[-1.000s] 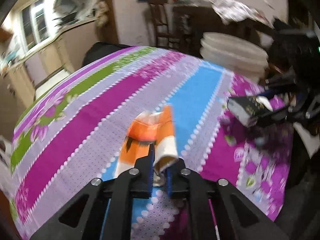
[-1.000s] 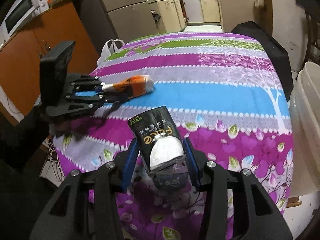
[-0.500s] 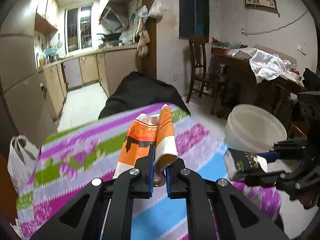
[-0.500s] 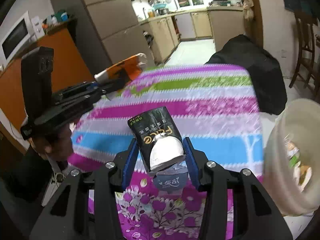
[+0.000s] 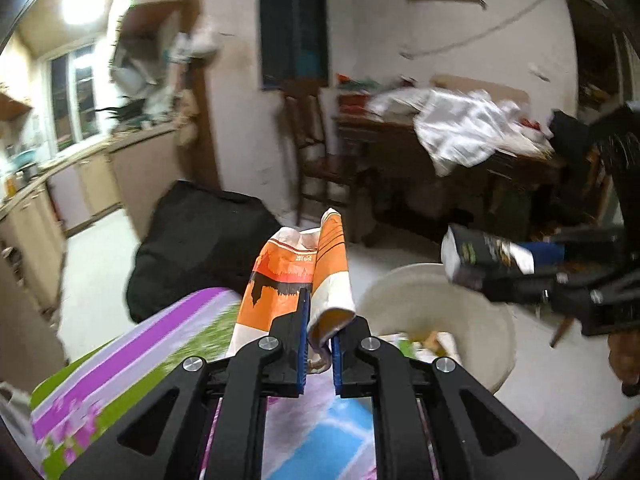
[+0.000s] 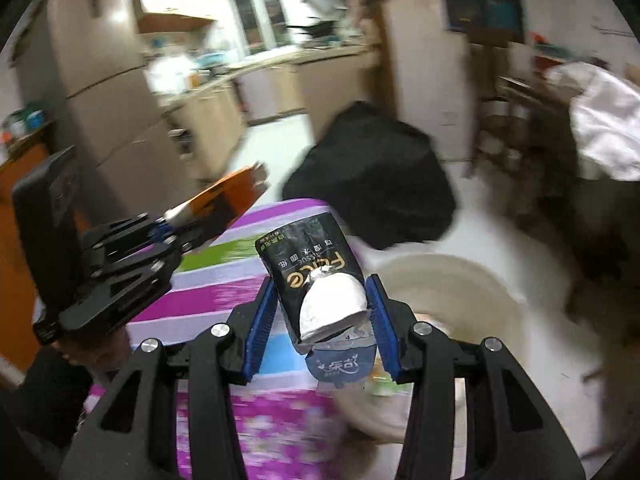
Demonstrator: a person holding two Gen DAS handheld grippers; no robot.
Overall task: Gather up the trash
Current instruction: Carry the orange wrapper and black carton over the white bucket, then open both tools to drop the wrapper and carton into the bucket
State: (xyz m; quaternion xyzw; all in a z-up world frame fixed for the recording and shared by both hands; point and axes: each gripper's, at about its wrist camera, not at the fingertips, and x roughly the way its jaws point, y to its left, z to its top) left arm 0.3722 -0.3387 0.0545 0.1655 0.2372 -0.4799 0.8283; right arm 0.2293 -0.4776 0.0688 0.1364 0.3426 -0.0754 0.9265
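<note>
My left gripper [image 5: 319, 344] is shut on an orange and white wrapper [image 5: 298, 276] and holds it in the air past the table's far edge. It also shows in the right wrist view [image 6: 168, 232], wrapper [image 6: 228, 196] sticking out. My right gripper [image 6: 320, 320] is shut on a black tissue pack [image 6: 316, 276] with white tissue showing. In the left wrist view that pack [image 5: 484, 256] hangs over a white bucket [image 5: 480, 320] on the floor. The bucket [image 6: 460, 284] holds some trash.
The table with the striped purple, green and blue cloth [image 5: 132, 360] lies below both grippers. A black bag [image 5: 200, 240] sits on the floor behind it. A wooden chair [image 5: 316, 168] and a cluttered dark table [image 5: 460, 148] stand beyond the bucket. Kitchen cabinets are at the left.
Both grippers have lifted off the table and moved toward the white bucket, each still holding its piece of trash. The views now look across the room.
</note>
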